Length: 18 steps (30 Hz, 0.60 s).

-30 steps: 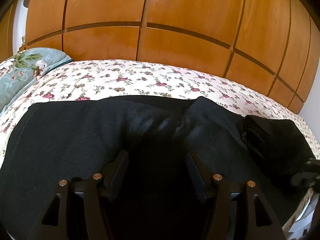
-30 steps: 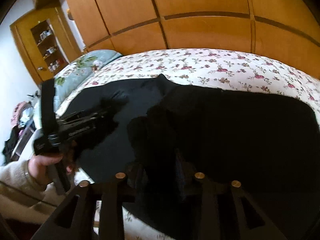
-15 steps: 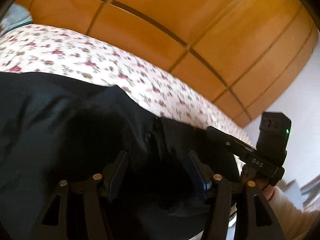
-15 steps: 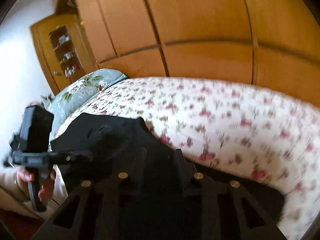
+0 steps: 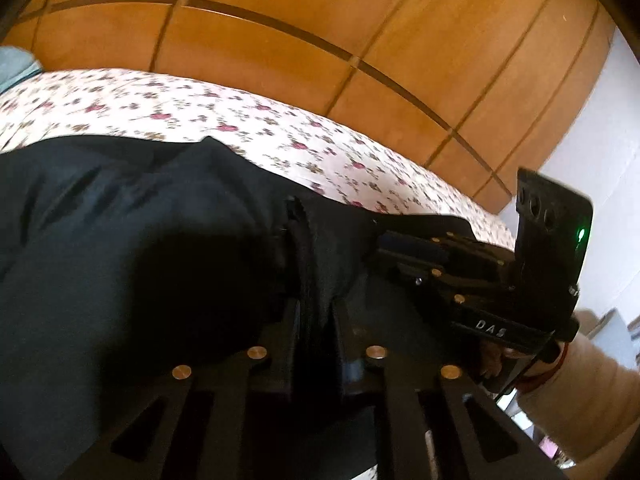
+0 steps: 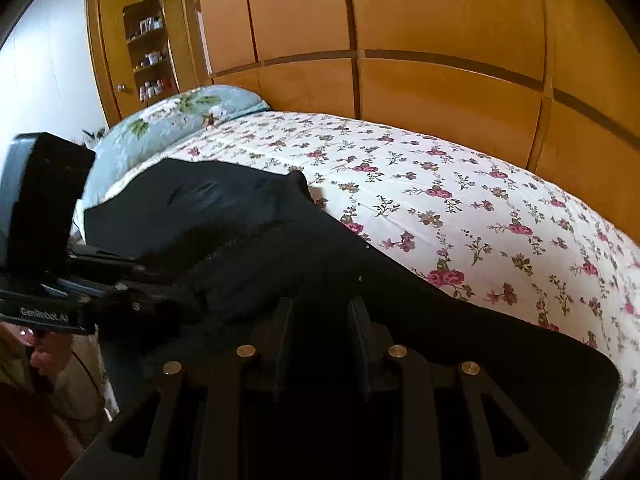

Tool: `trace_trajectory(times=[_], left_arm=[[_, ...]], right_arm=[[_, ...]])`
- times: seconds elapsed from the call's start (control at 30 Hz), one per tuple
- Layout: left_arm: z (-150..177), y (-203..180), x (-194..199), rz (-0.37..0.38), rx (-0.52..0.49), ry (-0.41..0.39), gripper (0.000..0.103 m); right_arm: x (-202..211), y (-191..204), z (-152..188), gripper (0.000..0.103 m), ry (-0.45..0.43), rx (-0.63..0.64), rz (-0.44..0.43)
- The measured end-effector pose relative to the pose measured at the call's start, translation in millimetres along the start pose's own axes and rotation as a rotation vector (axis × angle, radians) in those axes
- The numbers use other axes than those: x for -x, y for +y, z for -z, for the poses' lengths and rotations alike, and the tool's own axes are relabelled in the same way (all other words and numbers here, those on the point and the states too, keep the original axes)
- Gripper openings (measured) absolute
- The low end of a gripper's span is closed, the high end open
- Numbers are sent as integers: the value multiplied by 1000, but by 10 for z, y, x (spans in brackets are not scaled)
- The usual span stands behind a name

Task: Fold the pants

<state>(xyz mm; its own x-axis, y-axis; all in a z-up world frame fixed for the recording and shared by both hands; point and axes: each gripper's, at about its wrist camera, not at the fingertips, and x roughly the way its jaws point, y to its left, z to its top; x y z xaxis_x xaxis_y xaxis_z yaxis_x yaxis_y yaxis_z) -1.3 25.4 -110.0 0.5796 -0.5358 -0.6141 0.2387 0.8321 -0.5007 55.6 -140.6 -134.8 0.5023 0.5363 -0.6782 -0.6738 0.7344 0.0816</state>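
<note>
Black pants (image 5: 132,240) lie on a floral bedsheet (image 5: 200,108). In the left wrist view my left gripper (image 5: 314,308) is shut on a raised fold of the pants, with the cloth pinched between its fingers. My right gripper (image 5: 452,264) shows at the right of that view, close beside it. In the right wrist view my right gripper (image 6: 320,312) is shut on the black pants (image 6: 280,240), lifted off the bedsheet (image 6: 460,200). My left gripper (image 6: 100,280) shows at the left there, also in the cloth.
A wooden panelled wardrobe (image 6: 440,40) stands behind the bed. A pale blue floral pillow (image 6: 172,120) lies at the bed's left end. A wooden shelf cabinet (image 6: 144,52) stands in the far left corner. The person's hands hold both gripper handles.
My left gripper has closed on the pants fold. Both grippers have come together and lifted the cloth, uncovering more bedsheet on the right.
</note>
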Motion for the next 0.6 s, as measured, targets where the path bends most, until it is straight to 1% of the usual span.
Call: trace_trajectory(times=[0.03, 0.1, 0.13, 0.2, 0.27, 0.3, 0.33, 0.37, 0.43, 0.57, 0.6], left_arm=[[-1, 45, 61, -9, 22, -13, 30], [-19, 119, 203, -59, 54, -60, 33], [-27, 170, 342, -127, 65, -110, 33], [-32, 266, 554, -235, 79, -181, 33], [-22, 405, 760, -319, 114, -234, 34], [1, 512, 889, -369, 151, -262, 34], [20, 594, 964, -394, 181, -279, 35], [66, 716, 1079, -425, 232, -304, 36], [175, 952, 1270, -475, 327, -337, 48], [417, 1372, 1561, -582, 536, -395, 49], [479, 1434, 1626, -593, 574, -418, 49]], right_arm=[[-13, 35, 0, 30, 5, 18, 20], [-29, 77, 1, 30, 7, 39, 47], [-28, 91, 3, 30, 8, 44, 57], [-34, 81, 2, 30, 7, 43, 56], [-32, 62, -1, 30, 7, 35, 50], [-33, 57, -1, 30, 7, 33, 49], [-32, 53, -1, 30, 7, 33, 48], [-31, 51, -1, 30, 6, 33, 48], [-28, 57, 2, 30, 5, 35, 50], [-27, 62, 4, 30, 4, 38, 52], [-27, 62, 4, 30, 4, 38, 52]])
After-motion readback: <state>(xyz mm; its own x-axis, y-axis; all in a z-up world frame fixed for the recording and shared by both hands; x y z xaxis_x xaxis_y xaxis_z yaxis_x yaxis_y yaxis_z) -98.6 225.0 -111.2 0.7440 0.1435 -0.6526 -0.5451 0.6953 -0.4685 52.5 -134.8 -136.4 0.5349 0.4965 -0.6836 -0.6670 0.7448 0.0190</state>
